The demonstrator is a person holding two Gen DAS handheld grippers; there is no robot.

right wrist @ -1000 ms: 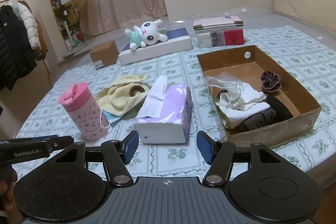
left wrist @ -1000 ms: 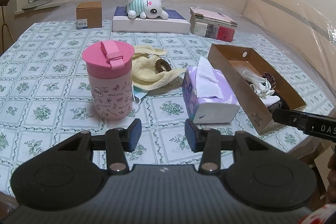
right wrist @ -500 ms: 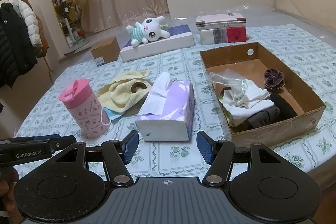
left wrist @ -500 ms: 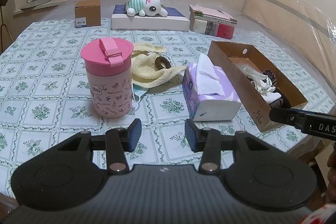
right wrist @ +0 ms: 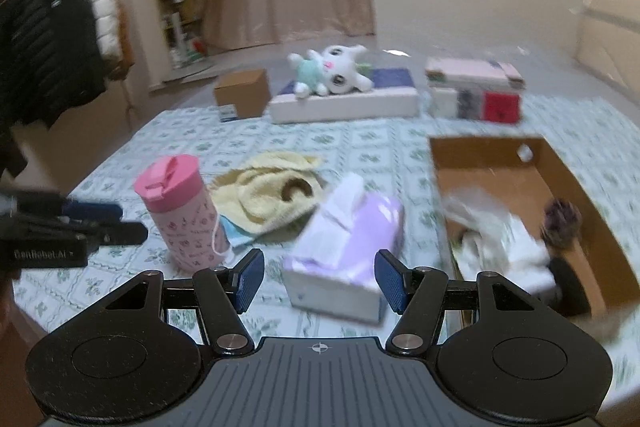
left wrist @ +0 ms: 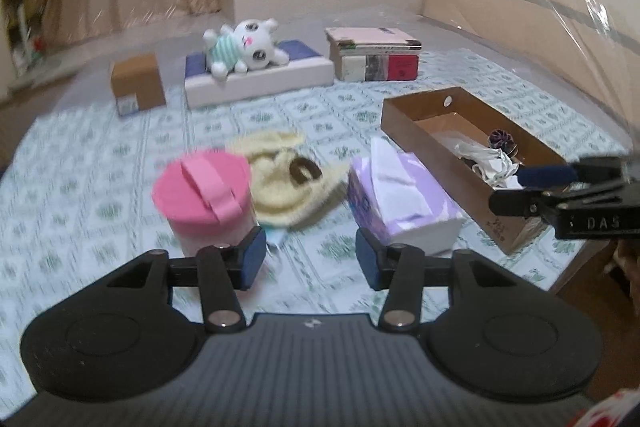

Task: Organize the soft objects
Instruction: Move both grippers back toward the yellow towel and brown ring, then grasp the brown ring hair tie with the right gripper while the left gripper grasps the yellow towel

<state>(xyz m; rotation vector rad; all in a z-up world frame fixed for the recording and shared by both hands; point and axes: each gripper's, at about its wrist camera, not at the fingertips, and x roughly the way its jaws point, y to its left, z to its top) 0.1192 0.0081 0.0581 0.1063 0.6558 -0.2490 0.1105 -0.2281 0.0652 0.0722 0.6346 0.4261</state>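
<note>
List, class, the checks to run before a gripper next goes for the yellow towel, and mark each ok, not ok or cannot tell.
1. Left gripper empty, jaws just opening: ok.
2. Right gripper open, empty: ok.
3. Towel free of load: not ok, a brown ring lies on it.
4. Cup clear of towel: cannot tell.
5. Box has room: ok, its far end is bare.
6. Sharp view: not ok, both blurred.
</note>
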